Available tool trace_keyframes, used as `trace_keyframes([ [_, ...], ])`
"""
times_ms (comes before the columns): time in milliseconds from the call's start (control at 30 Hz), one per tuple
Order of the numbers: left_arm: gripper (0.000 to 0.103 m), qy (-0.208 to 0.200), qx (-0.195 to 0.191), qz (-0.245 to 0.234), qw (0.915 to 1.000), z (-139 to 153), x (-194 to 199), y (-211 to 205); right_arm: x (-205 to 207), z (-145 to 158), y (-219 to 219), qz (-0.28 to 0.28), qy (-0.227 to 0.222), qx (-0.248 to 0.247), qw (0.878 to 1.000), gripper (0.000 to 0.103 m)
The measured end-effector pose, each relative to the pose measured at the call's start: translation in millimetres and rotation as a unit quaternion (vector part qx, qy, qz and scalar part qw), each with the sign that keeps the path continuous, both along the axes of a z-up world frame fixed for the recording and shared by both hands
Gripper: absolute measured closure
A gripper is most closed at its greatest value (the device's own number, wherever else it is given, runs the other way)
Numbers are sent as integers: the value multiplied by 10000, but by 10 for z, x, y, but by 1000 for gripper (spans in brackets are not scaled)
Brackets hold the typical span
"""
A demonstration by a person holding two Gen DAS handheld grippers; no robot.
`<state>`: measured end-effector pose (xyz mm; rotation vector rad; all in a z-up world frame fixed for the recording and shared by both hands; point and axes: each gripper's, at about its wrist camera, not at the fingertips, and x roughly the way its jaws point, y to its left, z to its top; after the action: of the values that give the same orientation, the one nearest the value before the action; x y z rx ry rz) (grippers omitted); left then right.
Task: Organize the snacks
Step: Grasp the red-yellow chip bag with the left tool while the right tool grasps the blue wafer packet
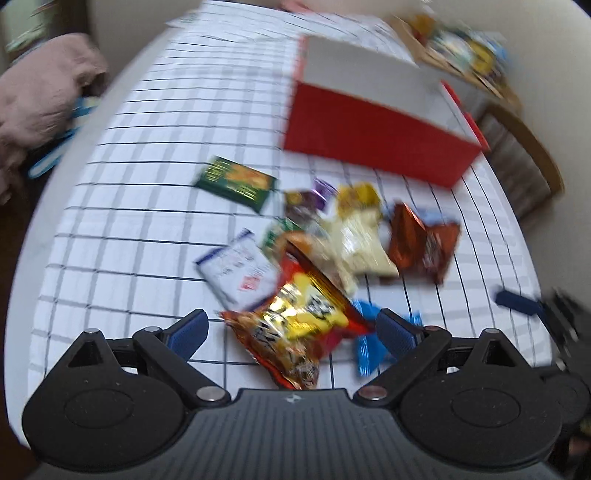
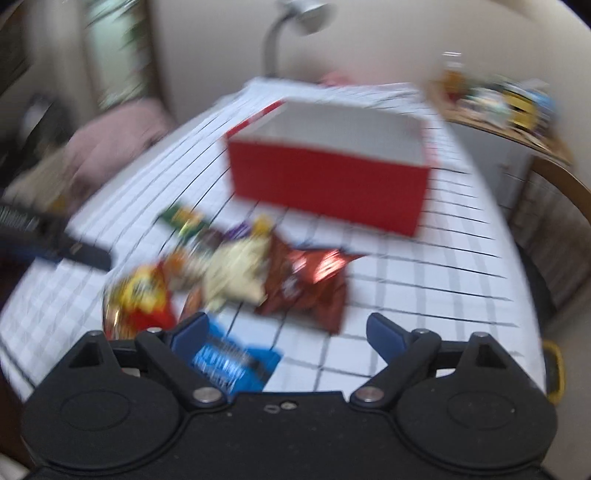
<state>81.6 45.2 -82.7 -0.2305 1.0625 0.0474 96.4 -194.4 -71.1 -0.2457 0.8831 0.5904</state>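
Note:
A pile of snack packets lies on the checked tablecloth [image 1: 147, 206]. A red and yellow packet [image 1: 295, 325] lies between the open fingers of my left gripper [image 1: 291, 328]. A white packet [image 1: 240, 273], a green packet [image 1: 236, 182], a cream packet [image 1: 358, 240], a brown foil packet [image 1: 424, 243] and a blue packet [image 1: 365, 347] lie around it. An open red box [image 1: 376, 147] with a white inside stands behind the pile. My right gripper [image 2: 288, 328] is open and empty above the table's near edge, with the blue packet [image 2: 232, 362] under its left finger and the brown foil packet [image 2: 310, 288] ahead. The red box [image 2: 328, 188] also shows there.
A pink cloth [image 1: 40, 99] lies off the table's left side. A wooden tray [image 2: 498, 107] of other items sits at the back right. A lamp [image 2: 295, 22] stands behind the table. The other gripper shows at the left edge [image 2: 66, 247] of the right wrist view.

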Motion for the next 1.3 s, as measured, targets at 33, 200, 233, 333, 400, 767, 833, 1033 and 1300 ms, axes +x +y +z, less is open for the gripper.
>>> trace_keyframes([
  [33,5,10,45,-160,9999,-38,3,-31,2,-55,51,210,50,-77,9997,15],
  [200,5,178,-5,-935,9955,-172,85,-114,17,-214,240,949,162,-312,9949,18],
  [233,5,224,3,-1028,9945,-193,109,-125,34,-223,247,1099,229,-322,9932,18],
  [333,5,391,84,-1247,9914,-259,190,-142,98,-296,302,1449,365,-358,9881,18],
  [400,5,470,153,-1352,9896,-314,239,-140,150,-347,335,1624,436,-436,9848,19],
  [767,8,848,240,-1626,9827,-569,365,-107,186,-595,510,2393,676,-726,9659,33],
  [833,15,835,185,-1625,9830,-563,343,-114,181,-601,517,2351,691,-693,9670,36],
  [1033,26,797,173,-1412,9866,-566,303,-113,129,-597,503,2156,595,-641,9726,49],
  [1300,32,616,93,-967,9934,-536,151,-88,96,-593,427,1262,621,-416,9892,56],
])
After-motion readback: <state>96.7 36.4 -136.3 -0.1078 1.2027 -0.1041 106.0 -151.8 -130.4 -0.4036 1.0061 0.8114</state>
